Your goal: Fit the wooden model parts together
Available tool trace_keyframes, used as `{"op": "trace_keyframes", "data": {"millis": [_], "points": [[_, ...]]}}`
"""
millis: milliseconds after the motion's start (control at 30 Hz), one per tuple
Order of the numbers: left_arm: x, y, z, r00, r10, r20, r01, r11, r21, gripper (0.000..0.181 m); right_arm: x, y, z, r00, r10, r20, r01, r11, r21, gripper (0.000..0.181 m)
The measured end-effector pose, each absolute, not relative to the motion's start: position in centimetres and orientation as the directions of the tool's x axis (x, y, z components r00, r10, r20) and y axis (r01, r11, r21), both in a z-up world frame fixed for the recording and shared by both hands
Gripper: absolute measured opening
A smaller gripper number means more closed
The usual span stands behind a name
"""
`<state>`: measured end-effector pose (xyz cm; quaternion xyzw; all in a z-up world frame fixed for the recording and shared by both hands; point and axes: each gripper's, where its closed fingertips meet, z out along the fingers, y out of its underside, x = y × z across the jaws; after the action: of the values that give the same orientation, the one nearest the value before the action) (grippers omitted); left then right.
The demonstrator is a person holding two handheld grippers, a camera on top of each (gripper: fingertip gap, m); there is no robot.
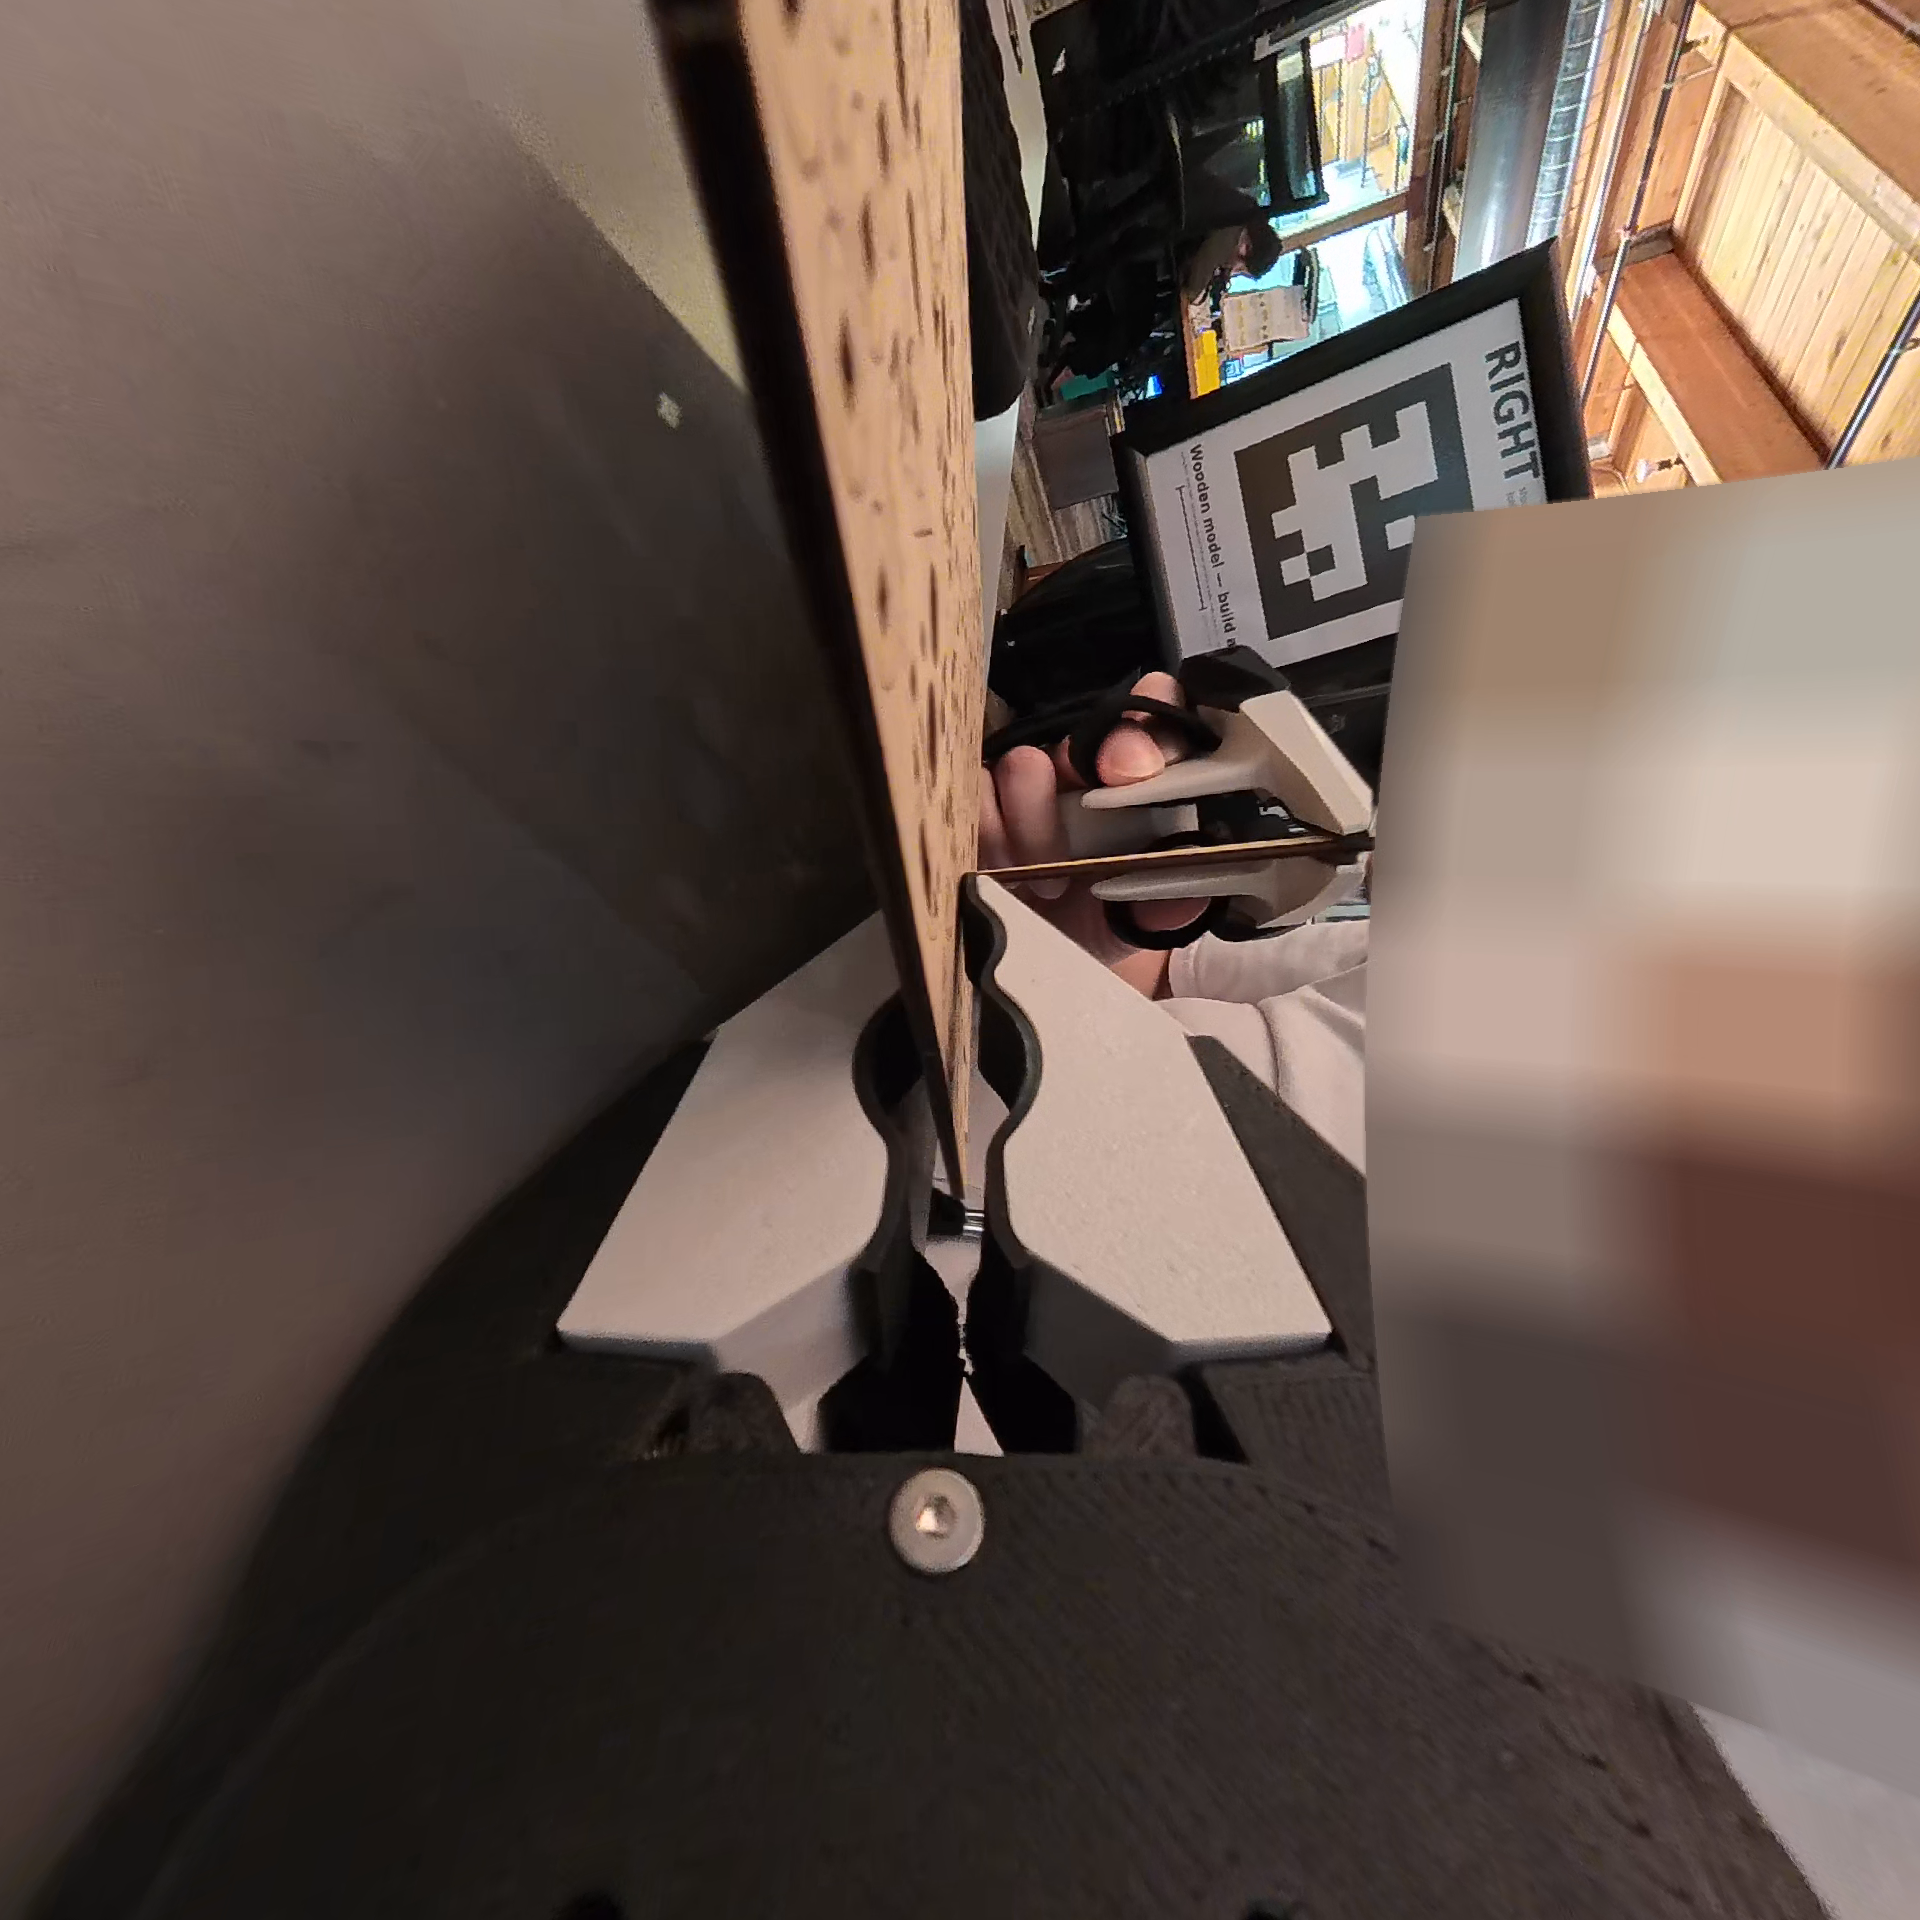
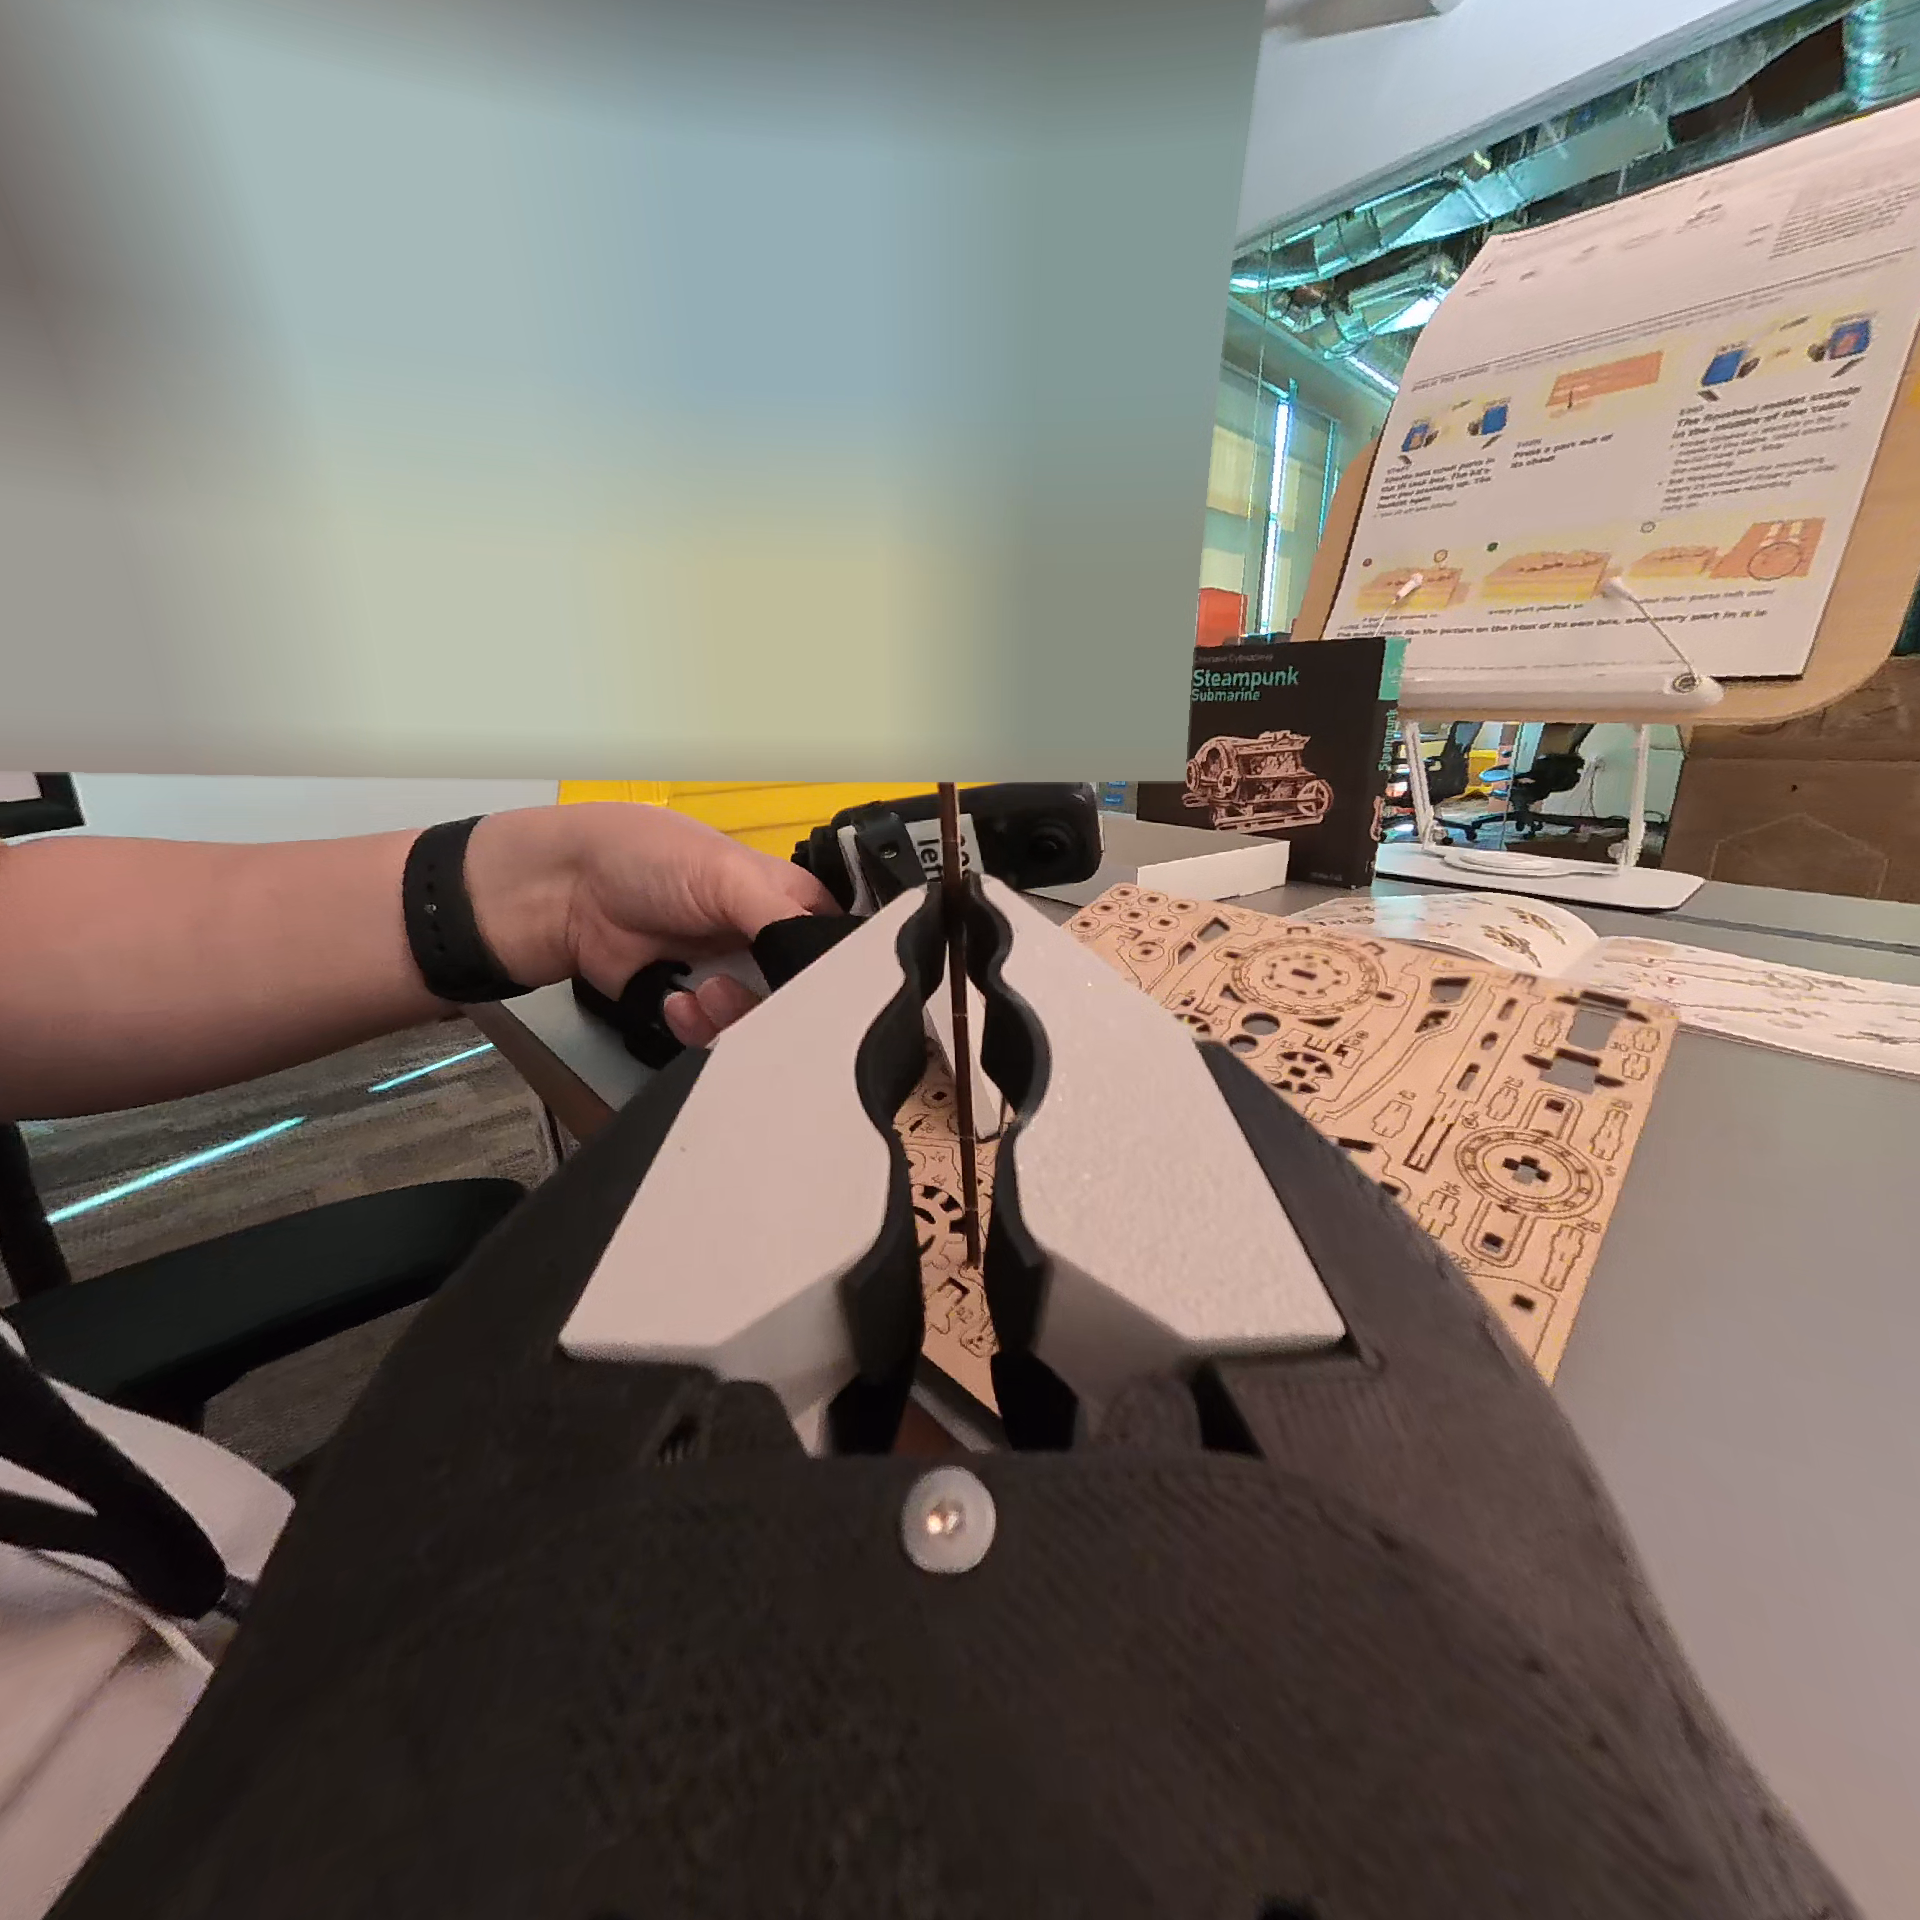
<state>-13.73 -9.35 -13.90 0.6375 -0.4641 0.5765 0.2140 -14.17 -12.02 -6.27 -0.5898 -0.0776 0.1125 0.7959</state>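
Note:
My left gripper [image 1: 940, 1039] is shut on a thin wooden parts sheet [image 1: 873, 416] that rises out of the top of the left wrist view, seen almost edge-on. My right gripper [image 2: 954, 914] is shut on another thin wooden sheet [image 2: 961, 1039], seen edge-on as a dark line between its jaws. In the left wrist view the right gripper [image 1: 1091, 847] is held by a hand, and its sheet edge [image 1: 1195, 857] reaches the left gripper's fingertip. Whether the two sheets touch is unclear. A hand [image 2: 623, 904] holds the left gripper just beyond my right fingertips.
A wooden sheet with cut-out parts [image 2: 1351, 1070] lies flat on the grey table [image 2: 1766, 1247]. Behind it are an open booklet [image 2: 1662, 966], a black kit box [image 2: 1278, 769] and an instruction page on a stand [image 2: 1621, 436]. A framed marker sign [image 1: 1351, 488] stands farther off. A black chair [image 2: 260, 1299] is at the left. Spacing between my two grippers at the tips: around 8 centimetres.

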Motion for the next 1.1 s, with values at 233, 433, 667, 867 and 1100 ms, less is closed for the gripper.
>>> {"op": "trace_keyframes", "data": {"millis": [233, 433, 667, 867, 1100], "points": [[-13.8, -9.4, -13.8, -0.099, -0.34, 0.935, -0.838, -0.478, -0.262, 0.001, -13.8, -12.2, -6.1, 0.958, 0.284, -0.036, -0.122, 0.29, -0.949, 0.002], [-13.8, -9.4, -13.8, -0.1, -0.342, 0.934, -0.838, -0.477, -0.264, 0.001, -14.2, -12.1, -6.2, 0.958, 0.286, -0.013, -0.098, 0.285, -0.953, 0.003], [-13.8, -9.4, -13.8, -0.1, -0.34, 0.935, -0.839, -0.477, -0.263, 0.001, -13.8, -12.2, -6.1, 0.96, 0.277, -0.031, -0.115, 0.29, -0.95, 0.002], [-13.7, -9.4, -14.0, -0.096, -0.351, 0.932, -0.839, -0.475, -0.265, 0.001, -14.1, -12.1, -6.4, 0.956, 0.292, -0.018, -0.104, 0.283, -0.954, 0.002], [-13.7, -9.4, -14.1, -0.089, -0.357, 0.93, -0.835, -0.482, -0.265, 0.001, -15.2, -12.4, -6.8, 0.95, 0.303, 0.073, -0.024, 0.304, -0.952, 0.003]]}}
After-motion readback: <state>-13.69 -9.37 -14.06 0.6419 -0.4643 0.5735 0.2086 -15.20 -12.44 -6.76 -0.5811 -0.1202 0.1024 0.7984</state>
